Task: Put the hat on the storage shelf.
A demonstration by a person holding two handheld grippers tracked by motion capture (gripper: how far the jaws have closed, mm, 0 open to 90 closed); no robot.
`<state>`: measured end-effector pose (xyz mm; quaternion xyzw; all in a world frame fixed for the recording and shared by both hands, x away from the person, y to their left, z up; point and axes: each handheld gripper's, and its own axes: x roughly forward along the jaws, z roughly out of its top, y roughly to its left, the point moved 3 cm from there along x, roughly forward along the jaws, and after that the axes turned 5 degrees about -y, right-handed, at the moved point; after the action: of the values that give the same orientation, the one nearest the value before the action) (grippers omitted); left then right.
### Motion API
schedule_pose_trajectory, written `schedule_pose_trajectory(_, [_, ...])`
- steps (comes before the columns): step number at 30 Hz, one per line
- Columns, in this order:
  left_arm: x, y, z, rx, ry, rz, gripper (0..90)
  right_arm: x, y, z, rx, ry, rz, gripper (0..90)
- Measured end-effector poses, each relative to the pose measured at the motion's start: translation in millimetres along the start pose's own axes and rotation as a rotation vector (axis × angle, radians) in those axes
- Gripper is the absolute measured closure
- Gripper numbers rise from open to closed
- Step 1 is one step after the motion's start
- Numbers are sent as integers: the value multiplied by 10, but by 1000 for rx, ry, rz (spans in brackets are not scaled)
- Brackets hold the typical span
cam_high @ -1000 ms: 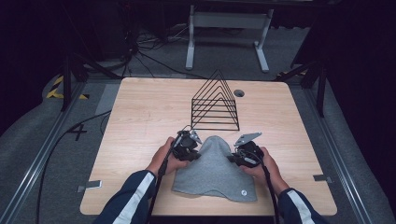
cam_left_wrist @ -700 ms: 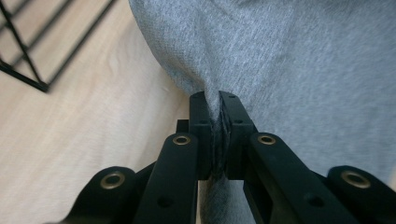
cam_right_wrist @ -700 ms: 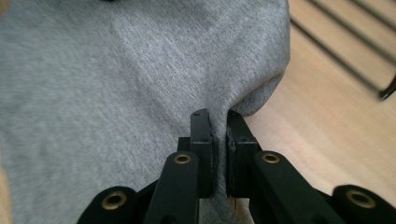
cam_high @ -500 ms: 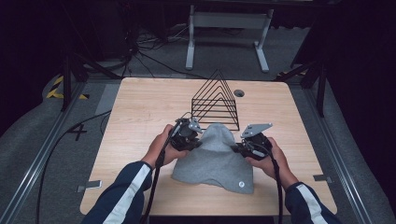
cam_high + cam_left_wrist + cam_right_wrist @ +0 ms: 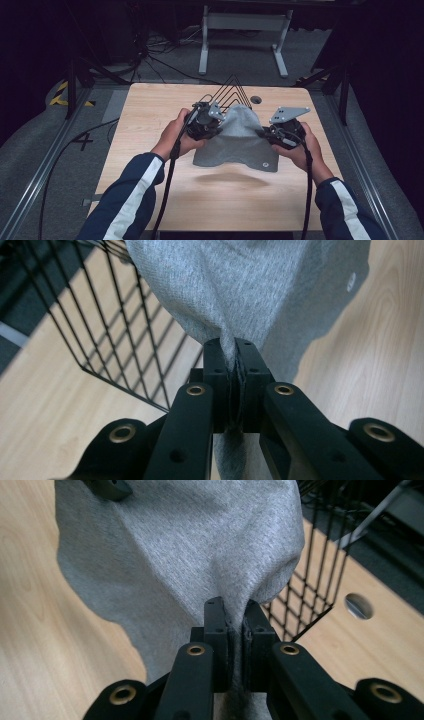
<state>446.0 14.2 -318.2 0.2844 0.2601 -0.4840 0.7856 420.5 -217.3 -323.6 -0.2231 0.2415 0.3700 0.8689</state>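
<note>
Above the wooden table (image 5: 150, 190), both grippers, left (image 5: 216, 121) and right (image 5: 267, 135), clamp the grey cloth (image 5: 240, 140), now lifted clear, ready for draping over the wire rack (image 5: 227, 95).

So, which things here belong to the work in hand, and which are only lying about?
In the work:
- grey cloth, lifted off the table
- left gripper, shut on it
- right gripper, shut on it

Lying about:
- black wire rack
- wooden table
- metal stand on the floor behind

Bright table, dark, perhaps underexposed, surroundings
</note>
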Motion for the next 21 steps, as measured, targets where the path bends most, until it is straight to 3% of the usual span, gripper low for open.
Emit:
schedule_pose_trajectory(3, [-57,61,98,3,-19,28,858,-57,-50,114,-11,-13,-18,845])
schedule_pose_trajectory(9, [-134,154,239,10,-34,45,858,-136,-145,281,-30,-25,-41,845])
schedule_pose_trajectory(21, [-316,390,698,32,-84,119,859,-342,-487,737,-42,-83,-114,846])
